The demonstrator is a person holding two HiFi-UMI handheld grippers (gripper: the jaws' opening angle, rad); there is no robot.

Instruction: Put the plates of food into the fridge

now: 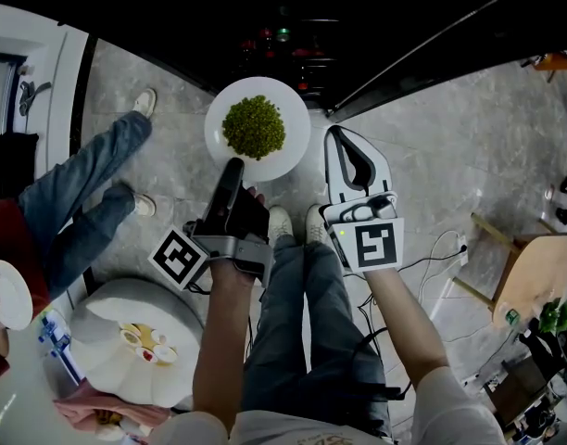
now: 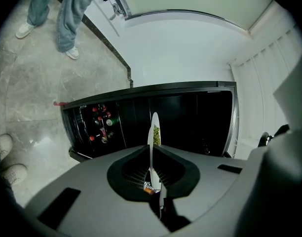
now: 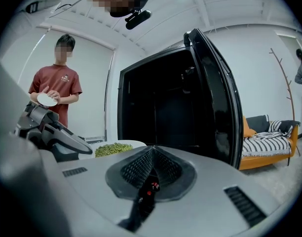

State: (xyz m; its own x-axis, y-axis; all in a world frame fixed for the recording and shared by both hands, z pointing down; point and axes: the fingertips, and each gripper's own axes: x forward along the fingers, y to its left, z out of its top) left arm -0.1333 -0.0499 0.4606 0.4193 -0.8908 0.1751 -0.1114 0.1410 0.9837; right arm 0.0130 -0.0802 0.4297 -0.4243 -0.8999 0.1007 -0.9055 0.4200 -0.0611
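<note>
Well, the person stands facing the open black fridge [image 1: 293, 21], feet on the grey marble floor [image 1: 172, 91], with the left claw [image 1: 233, 170] clamped on the near rim of a white plate [image 1: 258, 128]. The plate carries a heap of green food [image 1: 254, 127] at its middle and hangs level in the air just before the fridge's dark opening, not yet inside it. From the left gripper view the plate shows edge-on between the two jaws, which pinch it from either side. Cans and bottles [image 2: 101, 123] sit in a rack at the left of the fridge.

The right claw [image 1: 346, 146] hovers just beside the plate, on its right, touching nothing. Its jaws are drawn together with nothing between them. The fridge door [image 3: 217, 98] stands swung out to the right.

Off to the left a second person in a red shirt [image 3: 55, 83] and jeans holds a small white plate [image 3: 46, 99] in both hands. A round white counter [image 1: 107, 327] stands near that person's legs, with a few small things on top that I cannot make out. A sofa [image 3: 269, 144] with a striped throw stands beyond the door.
</note>
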